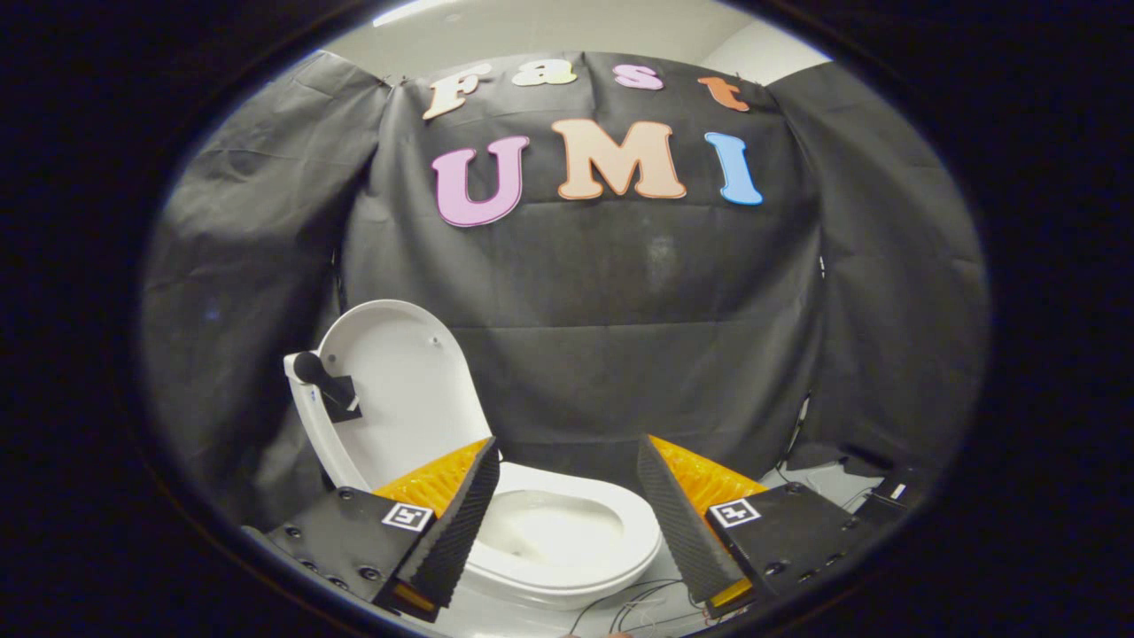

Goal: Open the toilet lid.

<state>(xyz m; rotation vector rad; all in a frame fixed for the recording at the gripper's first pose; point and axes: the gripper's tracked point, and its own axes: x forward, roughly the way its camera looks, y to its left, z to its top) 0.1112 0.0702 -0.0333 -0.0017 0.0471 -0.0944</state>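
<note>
already upright: toilet lid (pixel 403 390) raised beyond the left finger, leaning back over the bowl (pixel 567 532).
gripper (pixel 567 523) spread wide, holding nothing. probably light, rigid, slick plastic, hinged; best taken at the free rim or by the black handle (pixel 323 383).

Your gripper (pixel 567 505) hangs with its fingers (pixel 461 523) spread wide apart, holding nothing. Between them and just beyond, you see the white toilet (pixel 567 540), its seat down around the open bowl. The toilet lid (pixel 407 390) stands raised upright behind the left finger, leaning back toward the black cloth wall (pixel 620 354). A black knob handle (pixel 323 381) sticks out from the lid's left edge. Thin wires (pixel 638 602) lie on the pale floor (pixel 819 483) just under the right finger.
</note>
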